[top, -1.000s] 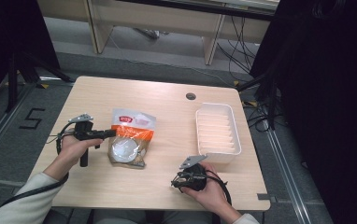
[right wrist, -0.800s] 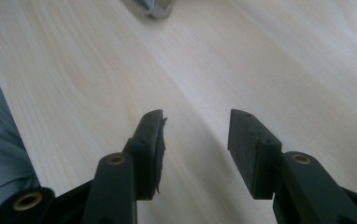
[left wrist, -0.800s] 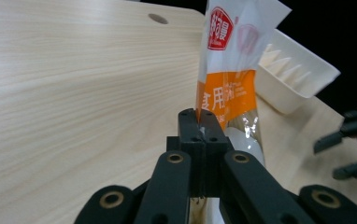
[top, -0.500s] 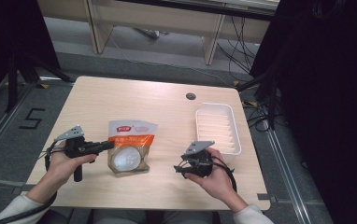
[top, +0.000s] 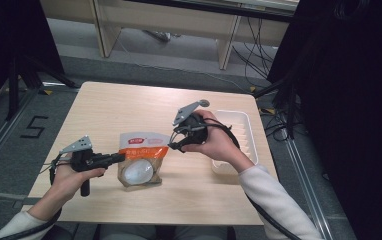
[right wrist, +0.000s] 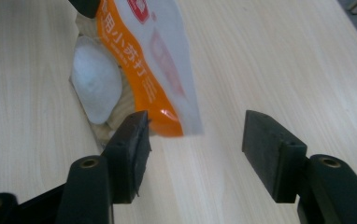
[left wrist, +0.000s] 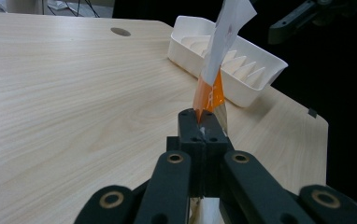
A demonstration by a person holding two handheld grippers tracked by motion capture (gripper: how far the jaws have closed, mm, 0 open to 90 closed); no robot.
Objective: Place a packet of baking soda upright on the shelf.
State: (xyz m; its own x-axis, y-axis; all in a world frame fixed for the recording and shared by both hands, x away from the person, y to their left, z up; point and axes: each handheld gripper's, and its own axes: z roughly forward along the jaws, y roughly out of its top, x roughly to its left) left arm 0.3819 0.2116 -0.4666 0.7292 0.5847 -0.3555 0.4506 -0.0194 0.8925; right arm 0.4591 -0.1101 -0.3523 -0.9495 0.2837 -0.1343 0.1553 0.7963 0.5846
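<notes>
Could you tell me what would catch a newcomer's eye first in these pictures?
Most striking is the orange and white pouch near the middle of the wooden table, with the left gripper shut on its edge. The right gripper hangs above the pouch's other side; its fingers have just been opening and nothing is between them. A white ribbed tray sits at the table's right edge.

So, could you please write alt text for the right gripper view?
The right hand-held gripper has its jaws wide apart with nothing between them, above a pale wooden table. Beyond its jaws is an orange and white pouch with a clear window showing white contents.
</notes>
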